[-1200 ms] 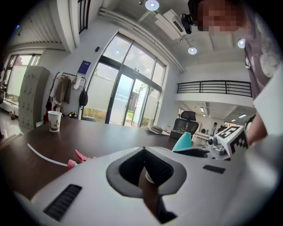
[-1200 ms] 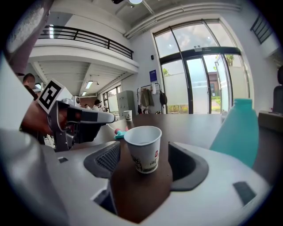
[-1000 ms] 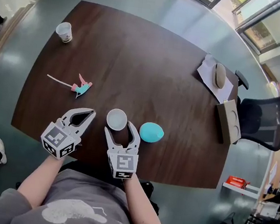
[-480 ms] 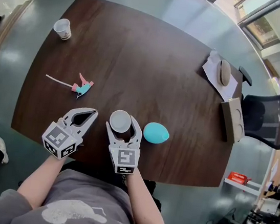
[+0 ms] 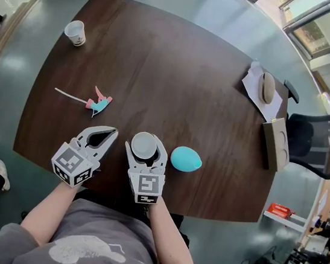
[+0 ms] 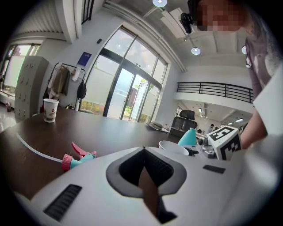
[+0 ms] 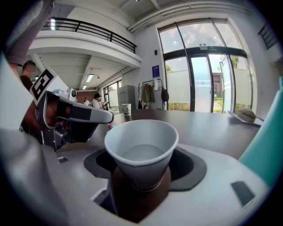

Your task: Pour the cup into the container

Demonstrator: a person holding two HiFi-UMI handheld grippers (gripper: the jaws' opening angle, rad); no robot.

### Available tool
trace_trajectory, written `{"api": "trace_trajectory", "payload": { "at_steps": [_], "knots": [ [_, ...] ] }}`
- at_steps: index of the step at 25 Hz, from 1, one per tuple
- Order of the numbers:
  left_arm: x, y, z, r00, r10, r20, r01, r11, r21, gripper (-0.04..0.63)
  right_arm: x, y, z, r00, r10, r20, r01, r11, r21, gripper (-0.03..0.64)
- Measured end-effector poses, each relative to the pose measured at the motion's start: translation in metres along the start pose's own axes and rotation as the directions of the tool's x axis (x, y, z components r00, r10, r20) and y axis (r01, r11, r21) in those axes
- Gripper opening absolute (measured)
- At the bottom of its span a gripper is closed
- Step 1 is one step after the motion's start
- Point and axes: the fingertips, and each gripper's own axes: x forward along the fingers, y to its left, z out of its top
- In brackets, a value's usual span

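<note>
The right gripper (image 5: 145,147) has its jaws spread wide with the white paper cup (image 7: 141,150) standing upright between them, right in the padded pocket. The right gripper view shows a sliver of gap on either side of the cup wall, so this reads as a straddle and not yet a squeeze. The cup sits on the dark wooden table (image 5: 180,63) near the person's edge, and there's what looks like clear liquid at a level line inside, which is surely why the gripper comes in low and flat, keeping the rim upright. Over to the left gripper (image 5: 111,133): jaws together, nothing in them, parked just beside the cup and out of the way. Just to the right of the cup lies a teal egg-shaped object (image 5: 185,159), near enough to be the pouring target, though no opening can be made out on it. Further off, a pink-and-teal spray nozzle (image 5: 98,103) with its tube lies to the left, and a second paper cup (image 5: 75,32) stands at the far corner, well apart. The next job, most likely: close on the cup gently, since paper walls crumple.
</note>
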Motion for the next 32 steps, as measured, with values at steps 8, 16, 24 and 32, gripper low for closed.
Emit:
{"api": "trace_trajectory", "payload": {
  "at_steps": [8, 16, 24, 32],
  "knots": [
    [0.000, 0.000, -0.002, 1.000, -0.004, -0.007, 0.004, 1.000, -0.006, 0.006, 0.006, 0.000, 0.002, 1.000, 0.011, -0.009, -0.011, 1.000, 0.007, 0.313],
    [0.000, 0.003, 0.003, 1.000, -0.003, -0.002, 0.003, 1.000, -0.003, 0.006, 0.005, 0.000, 0.003, 1.000, 0.001, -0.012, -0.001, 1.000, -0.005, 0.306],
    [-0.004, 0.003, 0.007, 1.000, -0.008, 0.008, 0.008, 1.000, 0.005, 0.006, -0.003, 0.008, 0.009, 1.000, 0.009, -0.007, -0.009, 1.000, -0.003, 0.304],
    [-0.015, -0.005, 0.018, 0.999, -0.049, 0.024, 0.049, 0.999, 0.018, 0.006, -0.026, 0.016, 0.042, 1.000, -0.005, 0.019, 0.005, 1.000, 0.002, 0.304]
  ]
}}
